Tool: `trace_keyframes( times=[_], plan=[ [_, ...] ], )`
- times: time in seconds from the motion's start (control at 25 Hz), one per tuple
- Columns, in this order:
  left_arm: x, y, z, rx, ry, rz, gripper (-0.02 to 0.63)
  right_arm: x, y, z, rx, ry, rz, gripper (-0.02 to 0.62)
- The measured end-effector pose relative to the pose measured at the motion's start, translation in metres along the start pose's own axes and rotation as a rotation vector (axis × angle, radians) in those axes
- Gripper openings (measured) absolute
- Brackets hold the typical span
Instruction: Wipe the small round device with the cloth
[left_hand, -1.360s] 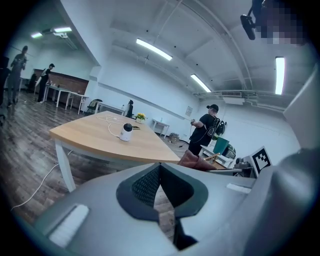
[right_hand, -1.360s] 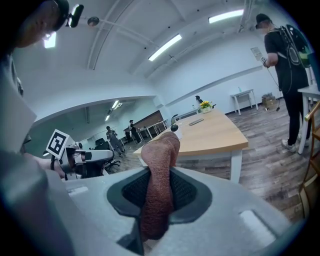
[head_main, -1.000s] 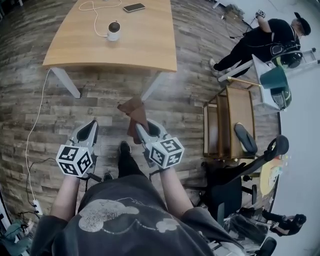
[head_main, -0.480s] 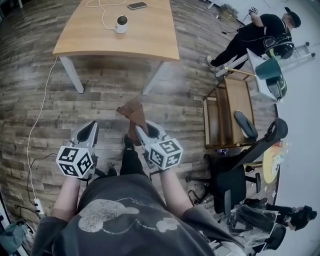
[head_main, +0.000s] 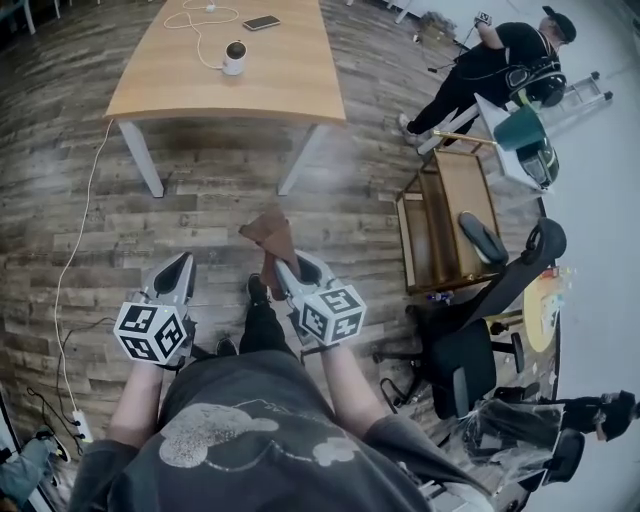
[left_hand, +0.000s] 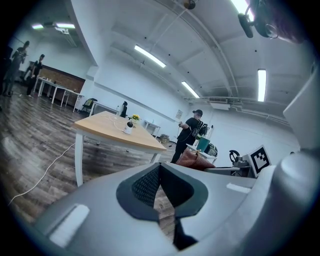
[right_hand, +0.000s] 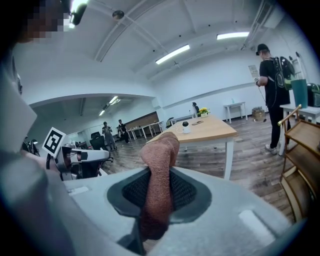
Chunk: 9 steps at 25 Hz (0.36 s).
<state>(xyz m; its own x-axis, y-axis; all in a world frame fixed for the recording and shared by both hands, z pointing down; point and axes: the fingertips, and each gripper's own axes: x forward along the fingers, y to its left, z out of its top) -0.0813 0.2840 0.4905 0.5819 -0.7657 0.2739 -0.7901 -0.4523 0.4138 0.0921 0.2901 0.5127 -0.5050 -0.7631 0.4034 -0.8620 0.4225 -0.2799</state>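
Observation:
The small round white device stands on the far wooden table, wired by a white cable, and is small in both gripper views. My right gripper is shut on a brown cloth, which sticks up between its jaws. My left gripper is beside it, jaws shut with nothing between them. Both are held over the wooden floor, well short of the table. The cloth also shows to the right in the left gripper view.
A phone lies on the table's far side. To the right stand a wooden cart and a black office chair. A person bends at the far right. A white cable runs along the floor at left.
The table and device have shifted in the head view and look a little farther off. Both grippers keep the same pose, with the cloth still held in the right one.

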Motion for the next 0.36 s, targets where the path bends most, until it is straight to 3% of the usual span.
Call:
trace_keyframes(
  times=[0.36],
  plan=[
    [-0.020, -0.005, 0.002, -0.035, -0.029, -0.013, 0.018, -0.010, 0.013, -0.005, -0.015, 0.003, -0.020, 0.074]
  ],
)
